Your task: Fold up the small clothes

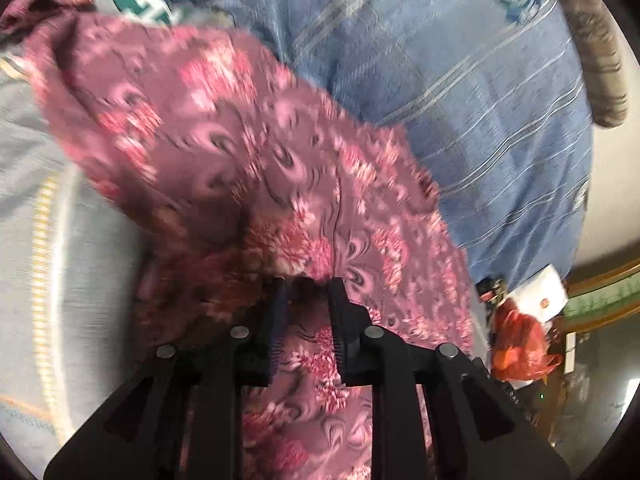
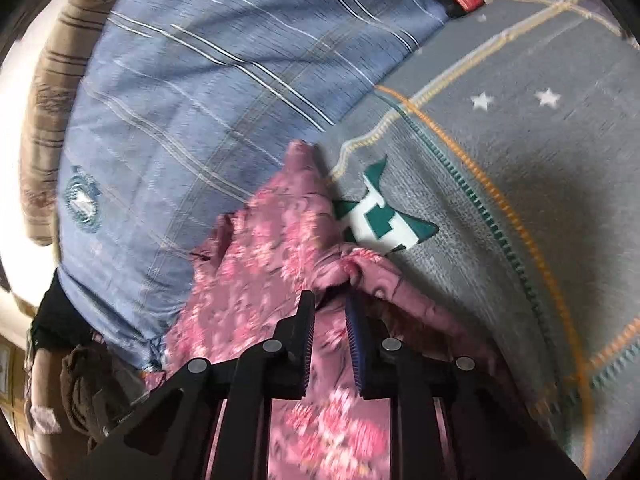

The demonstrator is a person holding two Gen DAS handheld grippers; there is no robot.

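A maroon floral garment (image 1: 248, 152) lies rumpled on the bed, across a grey blanket and a blue striped cover. In the left wrist view my left gripper (image 1: 308, 286) rests low on it. Its jaws stand a little apart, with a ridge of the cloth at the tips and no visible squeeze. In the right wrist view the same floral garment (image 2: 264, 264) runs under my right gripper (image 2: 332, 298). A gathered fold of it is bunched between the narrow jaws, which are shut on it. The far tip of the garment points up towards the blue cover.
A blue striped cover (image 2: 192, 92) fills the upper left and a grey blanket (image 2: 500, 168) with stars, a teal-and-white motif and orange stitching the right. A brown striped pillow (image 2: 52, 112) sits at the bed's edge. An orange bag (image 1: 520, 348) and a white box (image 1: 540, 292) lie beside the bed.
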